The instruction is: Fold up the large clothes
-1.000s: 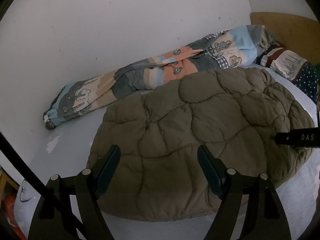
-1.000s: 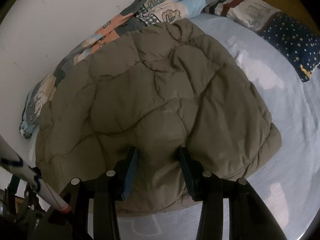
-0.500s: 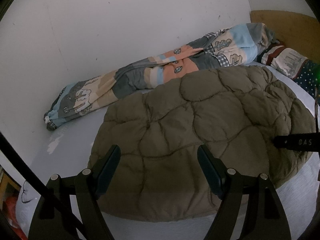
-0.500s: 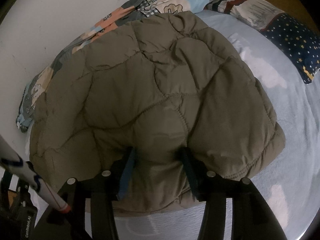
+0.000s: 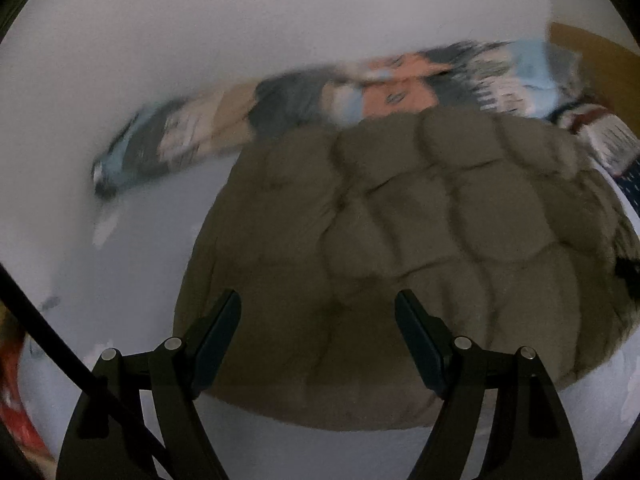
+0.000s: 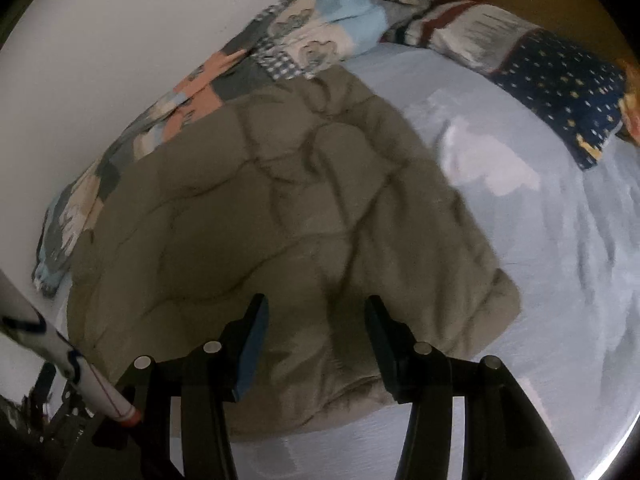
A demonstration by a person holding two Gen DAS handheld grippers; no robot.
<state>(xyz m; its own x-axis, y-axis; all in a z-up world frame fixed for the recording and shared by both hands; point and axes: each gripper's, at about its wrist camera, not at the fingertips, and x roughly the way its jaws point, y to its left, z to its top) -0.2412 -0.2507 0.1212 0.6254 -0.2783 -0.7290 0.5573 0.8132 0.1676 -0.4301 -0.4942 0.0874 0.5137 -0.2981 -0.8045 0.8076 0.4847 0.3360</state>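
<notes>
Quilted olive jacket point(image 5: 420, 240) lies folded on the pale blue bedsheet point(image 5: 152, 248), beside a patchwork blanket point(image 5: 304, 100) along the wall. Left view, blurred: left gripper point(image 5: 318, 320) spread wide above it, pinching nothing. Right view: right gripper point(image 6: 316, 320), jaws just opened, fingers astride the jacket's near edge, pads clear of the fabric; a starry pillow point(image 6: 560, 88) lies beyond.

Both views are dim and soft, with no clear light source. The left wrist view is smeared by motion blur: the patterned blanket point(image 5: 360, 92) beyond the gripper streaks sideways and the seams of the quilted jacket point(image 5: 400, 248) ahead are fuzzy. The right wrist view is a little sharper, with pale glare patches on the sheet point(image 6: 492, 168) ahead and to the right. Fisheye distortion bends both views at the edges, and the corners are black.
</notes>
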